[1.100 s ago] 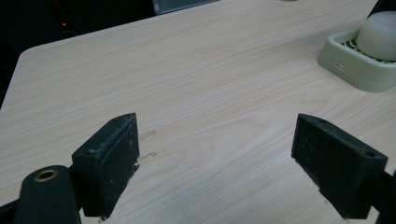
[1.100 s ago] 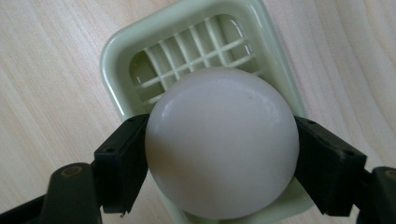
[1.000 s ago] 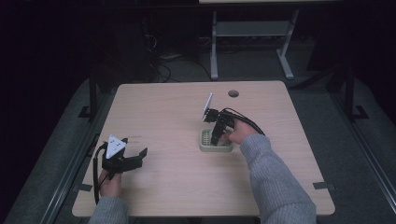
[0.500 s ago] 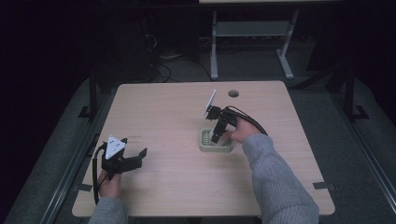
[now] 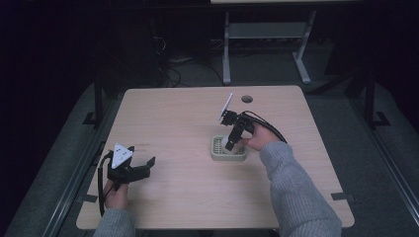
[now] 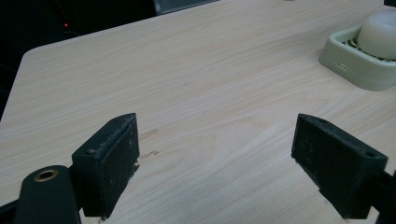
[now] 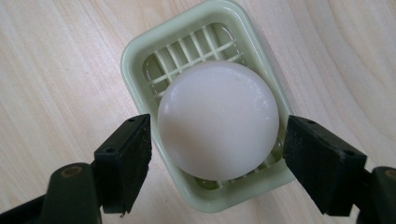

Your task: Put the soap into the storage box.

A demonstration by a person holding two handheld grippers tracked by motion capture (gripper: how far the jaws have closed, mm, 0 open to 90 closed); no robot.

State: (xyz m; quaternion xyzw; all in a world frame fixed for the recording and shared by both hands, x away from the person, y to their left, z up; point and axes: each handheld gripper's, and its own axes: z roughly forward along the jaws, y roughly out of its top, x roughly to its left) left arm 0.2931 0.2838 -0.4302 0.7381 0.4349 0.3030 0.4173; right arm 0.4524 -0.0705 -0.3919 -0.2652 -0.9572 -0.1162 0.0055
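Observation:
A round white soap (image 7: 218, 126) lies in a pale green slotted soap dish (image 7: 140, 51) on the wooden table (image 5: 178, 123), right of centre. My right gripper (image 7: 218, 135) points down over it. Its jaws stand either side of the soap with a thin gap at each, so it is open. From above, the right gripper (image 5: 232, 138) covers part of the soap (image 5: 228, 143) and dish (image 5: 217, 154). My left gripper (image 5: 141, 160) rests low at the front left, open with nothing between its jaws (image 6: 215, 154). The left gripper view has the dish (image 6: 359, 77) and soap (image 6: 380, 32) far off.
A round cable hole (image 5: 247, 98) sits near the table's far edge. A metal stand (image 5: 267, 44) is on the dark floor behind the table. Bare wood lies between the two grippers.
The right gripper has tipped slightly to the right above the dish. The left gripper has stayed put.

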